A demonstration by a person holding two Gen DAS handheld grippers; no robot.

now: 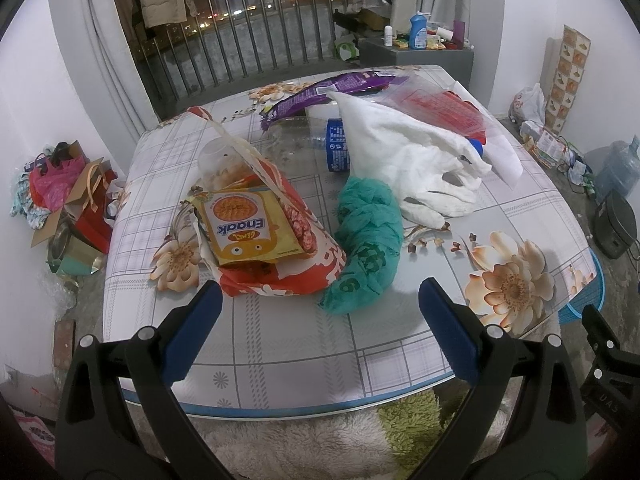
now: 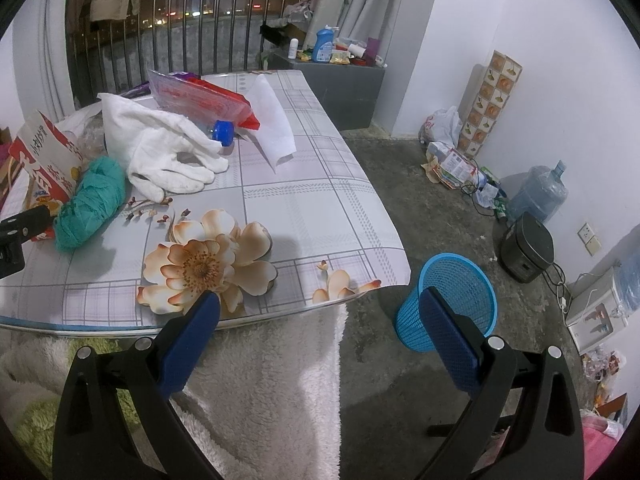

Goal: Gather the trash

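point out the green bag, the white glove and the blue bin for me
green bag (image 1: 368, 240), left wrist view, on the middle of its crumpled body
white glove (image 2: 168, 152), right wrist view, on the palm
blue bin (image 2: 468, 280), right wrist view, on the inner mesh wall under the rim

Your left camera looks close over the table (image 1: 360, 344) from its near edge, your right perhaps from the corner, both sharing the white glove (image 1: 416, 160).

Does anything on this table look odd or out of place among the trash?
Yes: a white cloth glove lies draped over a clear plastic bottle tipped on its side among the wrappers. It looks like clothing rather than trash. The blue basket on the floor looks empty.
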